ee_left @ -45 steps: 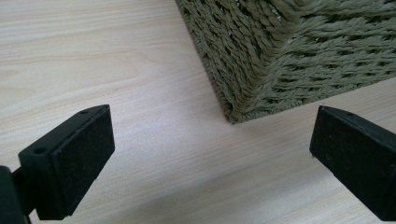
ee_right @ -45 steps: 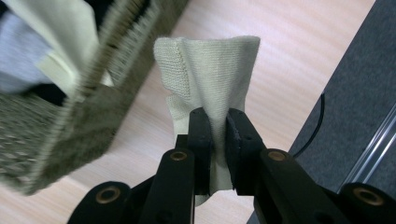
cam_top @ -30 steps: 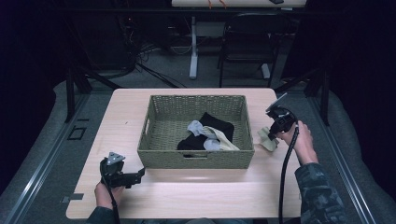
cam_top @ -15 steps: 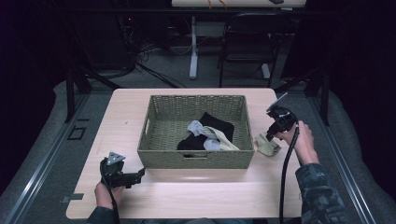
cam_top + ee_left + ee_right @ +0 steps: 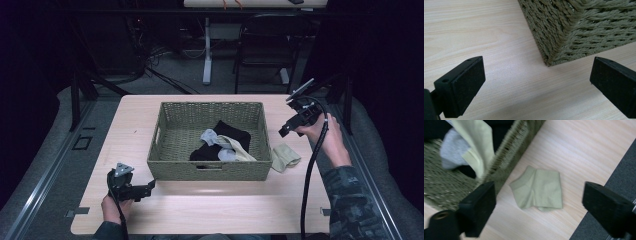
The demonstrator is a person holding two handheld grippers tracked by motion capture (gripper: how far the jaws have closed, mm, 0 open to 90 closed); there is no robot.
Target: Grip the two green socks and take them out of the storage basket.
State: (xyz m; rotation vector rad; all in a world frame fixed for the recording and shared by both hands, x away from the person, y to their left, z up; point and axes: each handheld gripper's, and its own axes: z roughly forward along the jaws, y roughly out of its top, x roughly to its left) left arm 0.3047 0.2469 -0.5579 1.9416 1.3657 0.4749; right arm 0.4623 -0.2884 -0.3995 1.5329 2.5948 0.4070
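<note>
Two grippers, both spread wide and holding nothing. Left gripper (image 5: 148,187) sitting low on the table (image 5: 240,210) near the basket's front left corner, jaws apart around bare wood, just idling. Moving right: wicker basket (image 5: 210,170) holding a pile of socks, black (image 5: 235,134), grey (image 5: 208,135) and one pale sock (image 5: 239,148) draping toward the front right corner. Just beside the basket's right wall, folded pale green sock (image 5: 539,188) lying flat on the table. Right gripper (image 5: 284,131) hovering above it, open. Probably lining up for a pickup: dropping straight down, pinching the thick folded edge, keeping clear of the wicker wall and that draped sock.
</note>
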